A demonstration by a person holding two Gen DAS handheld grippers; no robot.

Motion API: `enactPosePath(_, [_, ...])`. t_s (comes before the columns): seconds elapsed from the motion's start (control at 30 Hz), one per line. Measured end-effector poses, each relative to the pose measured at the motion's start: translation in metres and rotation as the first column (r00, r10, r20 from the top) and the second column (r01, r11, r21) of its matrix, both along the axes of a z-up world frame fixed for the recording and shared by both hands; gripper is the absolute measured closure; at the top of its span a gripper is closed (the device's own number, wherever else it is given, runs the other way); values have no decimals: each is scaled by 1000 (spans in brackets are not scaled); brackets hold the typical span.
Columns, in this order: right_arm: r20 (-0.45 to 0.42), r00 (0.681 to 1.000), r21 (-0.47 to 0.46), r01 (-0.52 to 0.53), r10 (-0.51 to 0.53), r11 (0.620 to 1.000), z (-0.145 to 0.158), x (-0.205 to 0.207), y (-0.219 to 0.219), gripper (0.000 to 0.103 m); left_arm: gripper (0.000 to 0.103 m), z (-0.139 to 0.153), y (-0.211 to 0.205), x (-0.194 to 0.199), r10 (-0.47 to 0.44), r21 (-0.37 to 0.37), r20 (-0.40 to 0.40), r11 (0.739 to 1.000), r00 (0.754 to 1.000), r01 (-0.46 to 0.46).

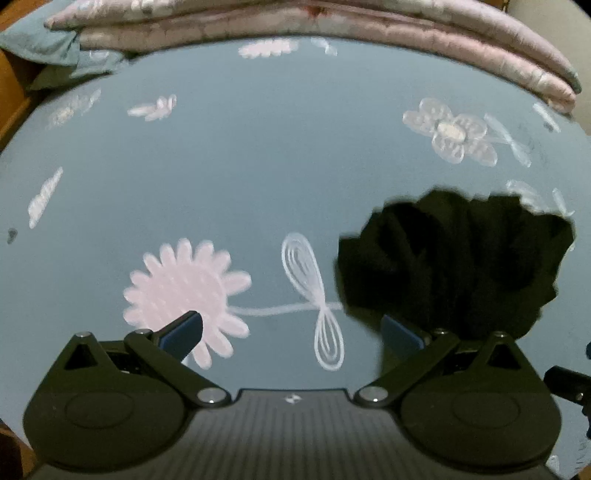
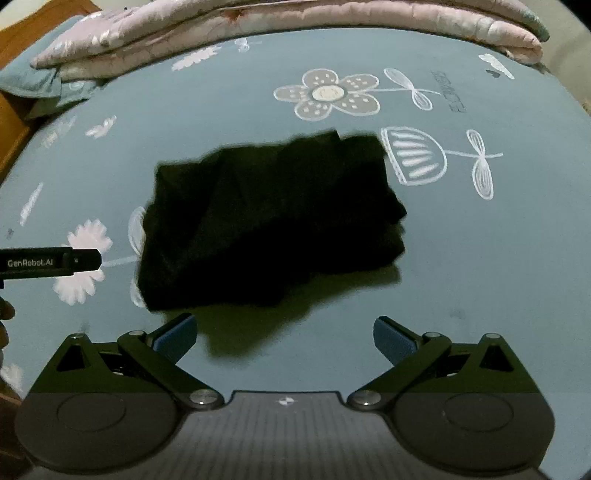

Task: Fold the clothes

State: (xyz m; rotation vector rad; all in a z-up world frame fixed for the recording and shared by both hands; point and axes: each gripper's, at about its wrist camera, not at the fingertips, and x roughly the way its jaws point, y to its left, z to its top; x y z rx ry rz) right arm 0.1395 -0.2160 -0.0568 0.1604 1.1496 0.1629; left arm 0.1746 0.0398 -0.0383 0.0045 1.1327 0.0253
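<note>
black garment (image 2: 273,221) lay folded in a rumpled rectangle on the blue flowered bedsheet (image 2: 480,258), mid-bed. right gripper (image 2: 284,334) hung just short of its near edge, jaws spread wide, nothing held. left gripper (image 1: 291,332) sat to the garment's left, likewise released, empty. pink quilt (image 2: 295,18) stacked along the far edge.
</note>
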Motion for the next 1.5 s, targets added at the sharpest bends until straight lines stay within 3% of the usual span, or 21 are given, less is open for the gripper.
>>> enactPosePath(0.13, [-116, 993, 47, 13, -7, 999, 34, 18, 0, 0, 1, 35, 10, 12, -15, 0, -21, 1000, 1000, 15])
enactPosePath(0.23, [-175, 984, 46, 29, -20, 999, 65, 30, 6, 0, 1, 72, 27, 17, -55, -48, -23, 997, 998, 53])
enactPosePath(0.4, [-88, 990, -64, 102, -107, 993, 128, 33, 36, 0, 1, 117, 57, 27, -171, -46, 30, 984, 985, 173])
enactPosePath(0.5, [-30, 967, -41, 252, -253, 967, 162, 19, 55, 0, 1, 141, 71, 33, -283, -22, 60, 958, 957, 285])
enactPosePath(0.57, [-20, 939, -8, 344, -344, 939, 172, 8, 66, 0, 1, 154, 76, 33, -391, 32, 80, 920, 917, 390])
enactPosePath(0.67, [-29, 906, 3, 423, -423, 906, 177, -10, 85, 0, 1, 154, 72, 34, -522, 109, 51, 850, 851, 515])
enactPosePath(0.73, [-22, 888, -1, 460, -460, 888, 180, -28, 93, 0, 1, 148, 62, 35, -576, 115, 27, 814, 817, 570])
enactPosePath(0.97, [13, 796, -14, 605, -605, 796, 176, -94, 78, 0, 1, 135, 2, 22, -699, 119, -47, 705, 713, 699])
enactPosePath(1.03, [-2, 761, -16, 648, -649, 761, 171, -111, 69, 0, 1, 137, -11, 14, -717, 121, -54, 686, 695, 718])
enactPosePath(1.2, [-18, 679, 9, 734, -734, 679, 167, -156, 59, 0, 1, 126, -48, -9, -781, 102, -91, 609, 617, 786])
enactPosePath(1.3, [-27, 609, 16, 793, -793, 608, 161, -184, 60, 0, 1, 116, -68, -27, -846, 56, -102, 521, 524, 852])
enactPosePath(1.4, [-6, 547, -8, 837, -837, 547, 159, -207, 69, 0, 1, 111, -86, -48, -901, 85, -94, 417, 424, 905])
enactPosePath(1.5, [14, 494, 6, 869, -869, 494, 163, -225, 77, 0, 1, 119, -96, -64, -931, 99, -77, 350, 358, 932])
